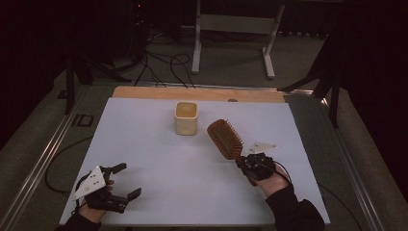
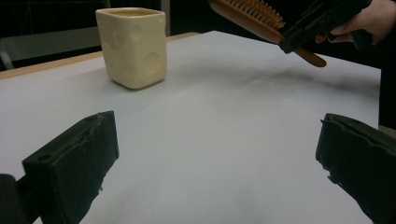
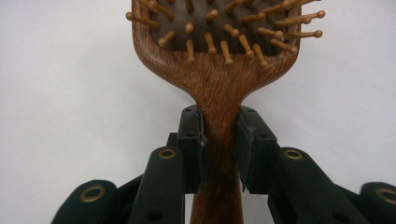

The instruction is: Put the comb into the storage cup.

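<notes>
Your right gripper pinches the brush by its handle, head raised off the table toward 11 o'clock, bristles up. The cup stands at 10 o'clock from the head, apart. Your left gripper rests spread and empty at the table's 7 o'clock corner.

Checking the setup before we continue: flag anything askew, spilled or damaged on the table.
Nothing stands out. The cream cup stands upright on the white table, and the right gripper holds the wooden hairbrush by its handle, intact.

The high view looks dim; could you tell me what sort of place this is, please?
Probably a lab or studio set up for recording: a white-covered table on a bare floor, loose cables, and a metal stand behind.
</notes>
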